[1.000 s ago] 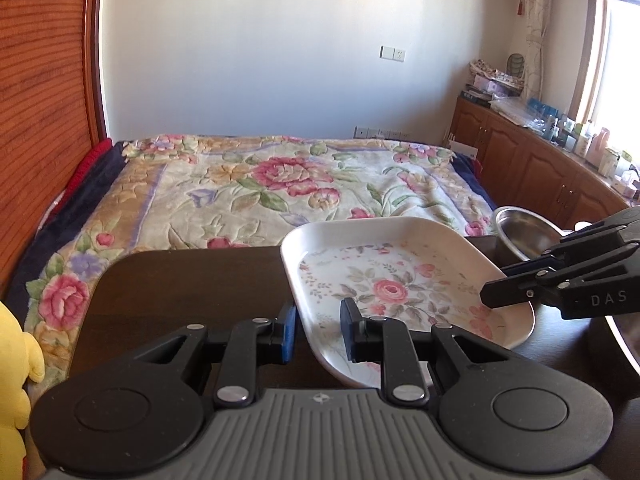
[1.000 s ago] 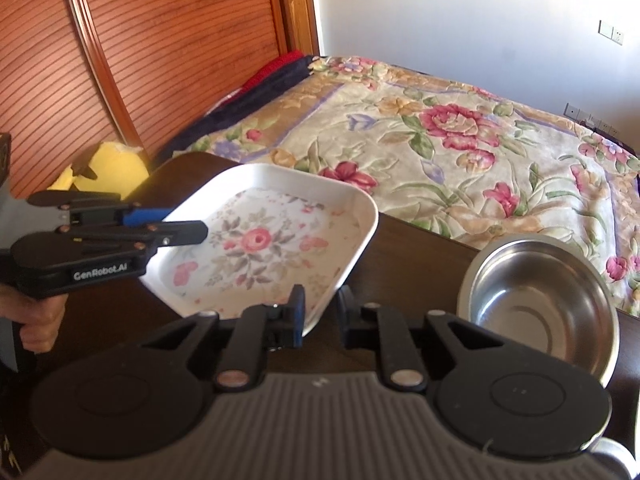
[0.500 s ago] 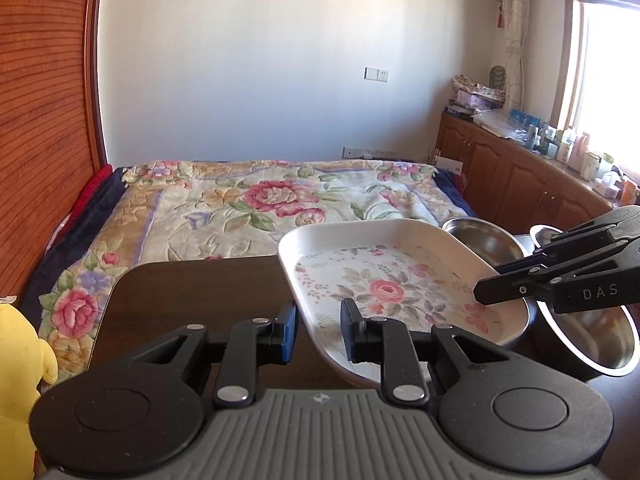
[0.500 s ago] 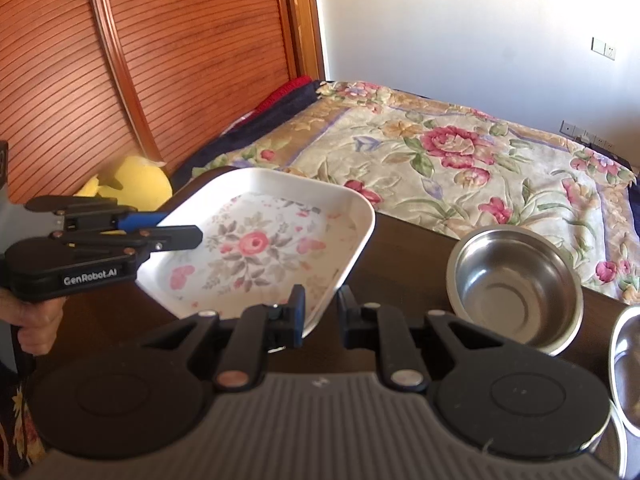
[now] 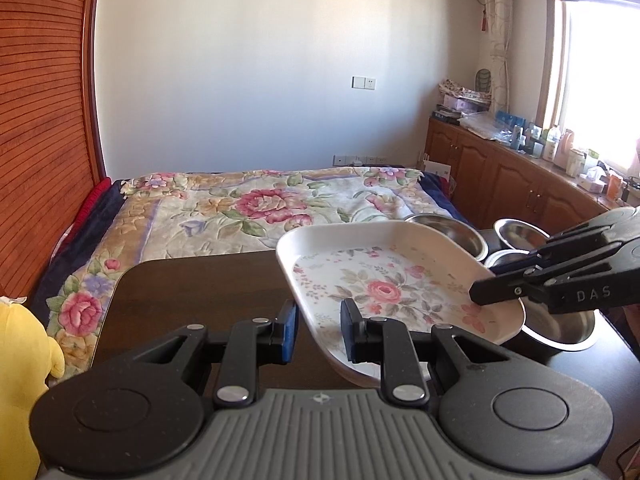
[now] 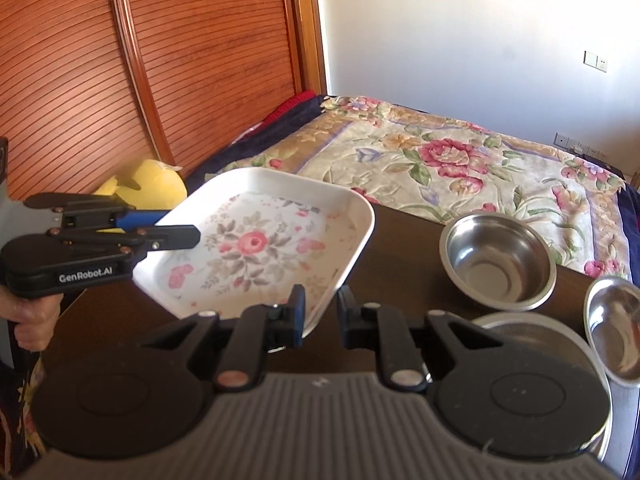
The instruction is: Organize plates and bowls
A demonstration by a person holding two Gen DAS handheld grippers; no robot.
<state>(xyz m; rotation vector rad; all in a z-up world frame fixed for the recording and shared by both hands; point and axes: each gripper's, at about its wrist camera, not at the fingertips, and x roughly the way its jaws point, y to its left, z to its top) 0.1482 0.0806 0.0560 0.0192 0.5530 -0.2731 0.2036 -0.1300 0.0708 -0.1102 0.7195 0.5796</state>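
Bedroom walls and a flowered bedspread (image 5: 256,216) lie behind our dark wooden table (image 5: 200,292), the landmark we place everything against.

Our left gripper (image 5: 318,332) is clamped on the near edge of the floral tray (image 5: 384,280), one finger (image 5: 288,332) under the rim and the other over it. Our right gripper (image 6: 320,314) pinches the tray's opposite edge (image 6: 256,248) the same way. Seen from the left wrist, the right gripper's fingers (image 5: 500,290) reach in over the tray's right rim. Both grips are tight on the thin rim, and the tray hangs tilted above the table, clear of its top.

Outward from the fingers, the table's left half under and beside the tray is bare dark wood, running to a rounded far-left corner next to the bed. Its right half is crowded with bowls.

We count one tray and two grippers. From the right wrist we see three steel bowls: one (image 6: 498,264) standing alone near the table's far edge, one (image 6: 616,332) at the right edge, cropped, and one largely hidden behind our gripper body (image 6: 600,400). A yellow plush toy (image 6: 148,184) sits off the table's left side.

That tray is white, rectangular with rounded corners and a raised rim, with a pink rose and grey-green leaves printed in the middle.
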